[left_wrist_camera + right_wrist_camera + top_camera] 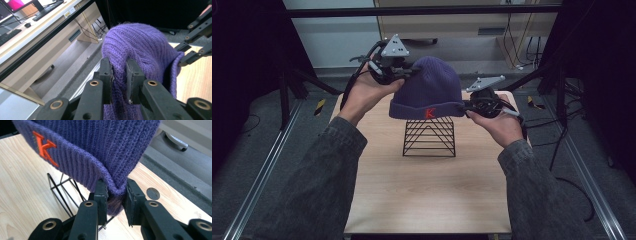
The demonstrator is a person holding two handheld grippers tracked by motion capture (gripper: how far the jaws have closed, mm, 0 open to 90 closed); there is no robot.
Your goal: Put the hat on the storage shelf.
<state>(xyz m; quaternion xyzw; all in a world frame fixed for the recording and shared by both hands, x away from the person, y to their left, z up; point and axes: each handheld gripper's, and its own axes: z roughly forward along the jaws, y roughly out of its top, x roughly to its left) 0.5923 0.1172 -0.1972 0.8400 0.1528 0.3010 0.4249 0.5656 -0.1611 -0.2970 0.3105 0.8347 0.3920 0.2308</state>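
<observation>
A purple knitted beanie [428,90] with an orange K on its folded brim hangs just over a black wire stand [429,136] on the wooden table [427,195]. My left gripper [404,71] is shut on the hat's upper left side; in the left gripper view the knit [140,45] is pinched between the jaws of that gripper [119,72]. My right gripper [467,105] is shut on the brim's right corner. In the right gripper view the brim [75,157] is squeezed between the jaws of this gripper [115,195], with the stand [63,192] below.
Metal rails [257,180] run along both sides of the table over grey floor. A desk with cables [512,35] stands beyond the far edge. A round hole [153,193] marks the table's corner near the right gripper.
</observation>
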